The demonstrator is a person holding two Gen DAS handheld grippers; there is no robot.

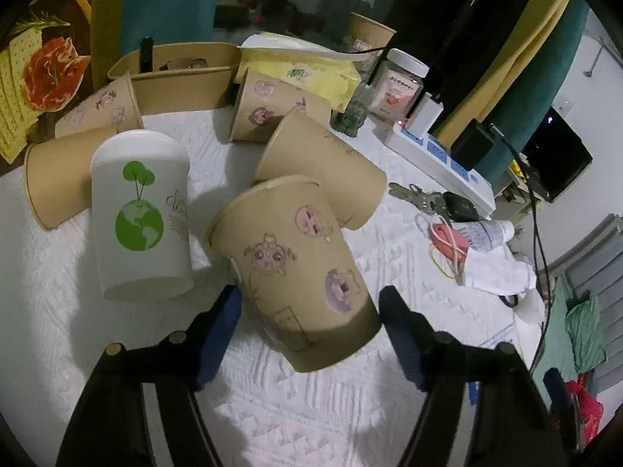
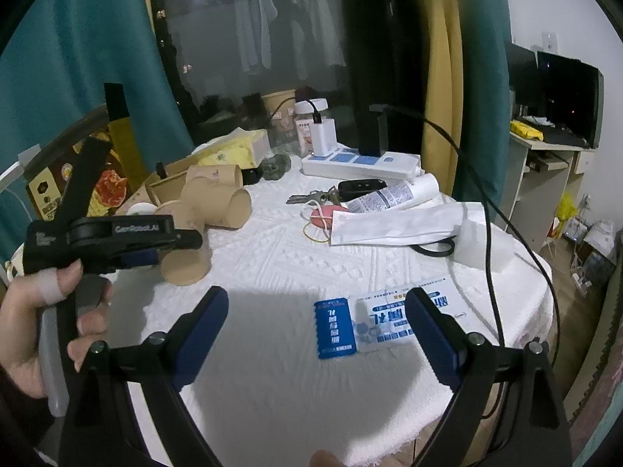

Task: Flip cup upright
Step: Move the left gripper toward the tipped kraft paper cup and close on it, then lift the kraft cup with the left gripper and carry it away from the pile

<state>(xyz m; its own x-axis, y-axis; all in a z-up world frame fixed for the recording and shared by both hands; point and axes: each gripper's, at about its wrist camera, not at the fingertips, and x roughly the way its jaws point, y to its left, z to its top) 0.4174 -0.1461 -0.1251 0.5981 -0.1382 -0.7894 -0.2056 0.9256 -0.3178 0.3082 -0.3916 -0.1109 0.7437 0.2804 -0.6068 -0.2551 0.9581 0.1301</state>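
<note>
A brown paper cup (image 1: 296,264) with cartoon stickers sits tilted, wide rim towards me and base away, on the white tablecloth (image 1: 311,408). My left gripper (image 1: 310,294) is shut on it, one blue pad against each side near the rim. The right wrist view shows the same cup (image 2: 183,268) in my left gripper (image 2: 171,249), held by a person's hand (image 2: 43,311). My right gripper (image 2: 316,295) hangs open over the cloth, nothing between its fingers. A white cup (image 1: 140,210) with a green globe print stands just left of the held cup.
Several brown cups lie on their sides behind, one (image 1: 319,163) touching the held cup. A brown tray (image 1: 183,74), tissue box (image 1: 303,74), jar (image 1: 401,81), power strip (image 1: 440,155) and keys (image 1: 420,198) crowd the back. A face mask (image 2: 401,222), blue packet (image 2: 335,329) and black cable (image 2: 486,233) lie right.
</note>
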